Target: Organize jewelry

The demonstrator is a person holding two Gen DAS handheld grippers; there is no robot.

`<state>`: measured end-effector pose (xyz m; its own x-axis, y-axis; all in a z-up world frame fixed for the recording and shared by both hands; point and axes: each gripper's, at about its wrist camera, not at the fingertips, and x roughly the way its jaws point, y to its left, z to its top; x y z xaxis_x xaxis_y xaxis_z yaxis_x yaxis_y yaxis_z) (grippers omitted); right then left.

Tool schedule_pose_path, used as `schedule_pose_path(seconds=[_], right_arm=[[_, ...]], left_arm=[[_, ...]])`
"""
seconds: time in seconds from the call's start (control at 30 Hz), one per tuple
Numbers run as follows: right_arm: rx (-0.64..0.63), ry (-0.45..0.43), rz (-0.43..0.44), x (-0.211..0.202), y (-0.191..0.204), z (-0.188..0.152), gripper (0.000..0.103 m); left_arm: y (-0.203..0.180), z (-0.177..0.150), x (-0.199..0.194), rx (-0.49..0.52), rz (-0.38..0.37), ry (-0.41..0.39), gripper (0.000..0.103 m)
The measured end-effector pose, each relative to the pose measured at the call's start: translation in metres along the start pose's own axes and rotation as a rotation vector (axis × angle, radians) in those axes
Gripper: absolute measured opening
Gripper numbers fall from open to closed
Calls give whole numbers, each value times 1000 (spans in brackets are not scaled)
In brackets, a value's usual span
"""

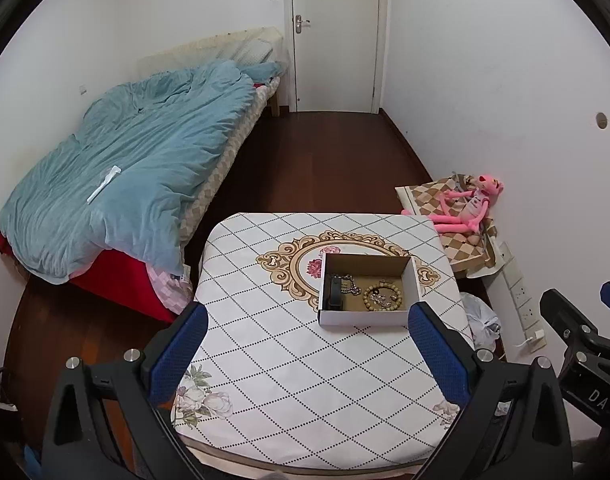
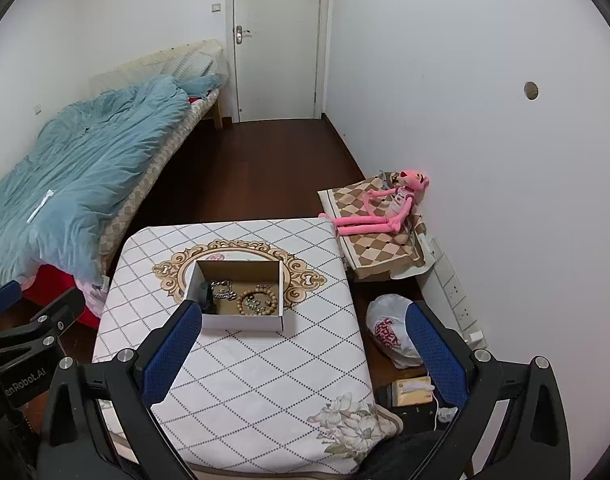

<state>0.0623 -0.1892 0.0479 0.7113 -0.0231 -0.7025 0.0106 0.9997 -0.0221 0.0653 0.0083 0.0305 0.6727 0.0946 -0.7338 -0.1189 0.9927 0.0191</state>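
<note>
A small open cardboard box (image 1: 329, 318) (image 2: 241, 322) stands on the table (image 1: 285, 380) (image 2: 265, 380), which has a white diamond-pattern cloth. Inside lie a wooden bead bracelet (image 1: 383, 298) (image 2: 257, 302), a silver chain (image 1: 347, 285) (image 2: 221, 290) and a black item (image 1: 333, 292) (image 2: 207, 300) at the left wall. My left gripper (image 1: 308, 354) is open and empty, held above the table's near half, short of the box. My right gripper (image 2: 303, 354) is open and empty, near the table's right front edge. Each gripper shows at the other view's edge.
A bed with a blue duvet (image 1: 125, 168) (image 2: 73, 184) lies to the left. A pink plush toy (image 1: 471, 204) (image 2: 389, 208) sits on a checkered cushion by the right wall. A white plastic bag (image 2: 389, 332) and a power strip (image 1: 521, 300) lie on the floor right of the table.
</note>
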Motion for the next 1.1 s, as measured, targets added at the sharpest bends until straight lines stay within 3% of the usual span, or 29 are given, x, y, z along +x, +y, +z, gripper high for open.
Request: schedule_pose_path(seconds=[0.6,1.1], right_arm=[[-26,126,-18,82,5,18,103],[-45,150,-11,88,10,19,103]], left_arm=[[-7,17,60,10,21,110,102],[-5,18,68,6,15,141,102]])
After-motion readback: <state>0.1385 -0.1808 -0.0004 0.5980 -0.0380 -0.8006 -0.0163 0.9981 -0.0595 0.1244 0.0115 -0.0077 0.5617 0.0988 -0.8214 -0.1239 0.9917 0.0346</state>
